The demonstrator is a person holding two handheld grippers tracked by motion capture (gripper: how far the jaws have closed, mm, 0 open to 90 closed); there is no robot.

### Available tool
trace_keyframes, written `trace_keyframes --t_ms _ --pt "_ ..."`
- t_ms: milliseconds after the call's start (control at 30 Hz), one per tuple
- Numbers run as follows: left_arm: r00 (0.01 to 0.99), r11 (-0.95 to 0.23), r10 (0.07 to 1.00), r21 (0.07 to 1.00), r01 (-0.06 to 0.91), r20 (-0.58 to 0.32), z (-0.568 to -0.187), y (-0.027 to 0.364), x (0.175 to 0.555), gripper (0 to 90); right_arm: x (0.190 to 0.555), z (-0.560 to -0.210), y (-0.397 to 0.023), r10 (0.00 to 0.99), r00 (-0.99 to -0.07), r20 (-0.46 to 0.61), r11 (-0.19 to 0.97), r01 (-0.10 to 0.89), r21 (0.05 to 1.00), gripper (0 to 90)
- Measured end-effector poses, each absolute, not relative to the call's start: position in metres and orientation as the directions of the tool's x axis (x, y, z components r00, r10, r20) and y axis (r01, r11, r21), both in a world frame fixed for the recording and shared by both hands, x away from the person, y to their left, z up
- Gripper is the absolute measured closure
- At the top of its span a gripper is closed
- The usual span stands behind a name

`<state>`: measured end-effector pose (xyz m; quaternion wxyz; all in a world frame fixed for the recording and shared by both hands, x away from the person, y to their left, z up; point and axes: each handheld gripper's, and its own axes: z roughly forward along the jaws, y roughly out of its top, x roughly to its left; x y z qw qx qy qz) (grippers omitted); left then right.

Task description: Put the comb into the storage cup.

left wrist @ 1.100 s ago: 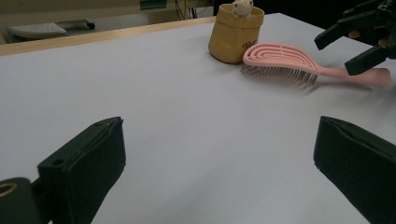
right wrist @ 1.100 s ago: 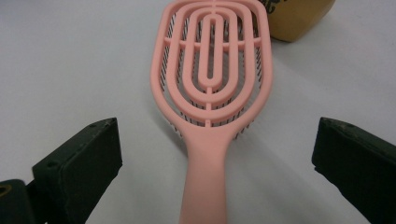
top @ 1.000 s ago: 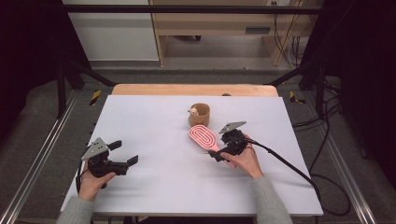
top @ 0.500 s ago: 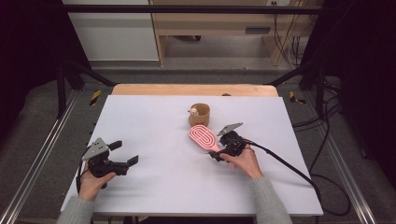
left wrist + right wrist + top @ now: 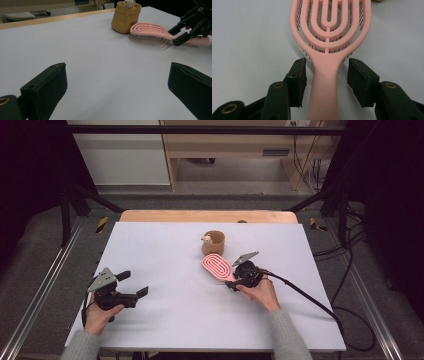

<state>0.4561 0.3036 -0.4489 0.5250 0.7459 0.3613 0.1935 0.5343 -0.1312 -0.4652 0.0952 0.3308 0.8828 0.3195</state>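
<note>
Hairbrush (image 5: 329, 37) lies bristles-down on the counter (image 5: 165, 320), handle between the jaws of the right tool (image 5: 327, 75), which have just been closing but do not yet press on it. It looks light, stiff and smooth plastic; the narrow neck just ahead of the pads seems the surest hold. Just beyond its head stands a cup (image 5: 213, 242). The left tool (image 5: 134, 287) rests well apart, jaws wide.

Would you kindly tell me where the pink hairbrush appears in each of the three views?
High view: the pink hairbrush lies right of centre, just below the yellow cup.
Left gripper view: the hairbrush sits at the upper right, beside the cup.
Right gripper view: the hairbrush fills the centre, its handle between the right gripper's closing jaws, gaps either side.
Shared landmark: the cup.
</note>
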Motion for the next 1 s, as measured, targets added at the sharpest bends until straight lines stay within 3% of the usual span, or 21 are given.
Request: trace_keyframes --t_ms 467,1000 --pt "0.664 -0.187 0.742 0.923 0.337 -0.092 -0.4489 0.3035 0.4561 2.3 0.5349 -0.4662 -0.1310 0.641 -0.765 0.059 0.582 0.535 0.612 64.2" --pt "0.665 -0.188 0.742 0.923 0.336 -0.091 -0.4489 0.3035 0.4561 2.4 0.5349 -0.4659 -0.1311 0.647 -0.761 0.050 0.589 0.539 0.602 67.7"
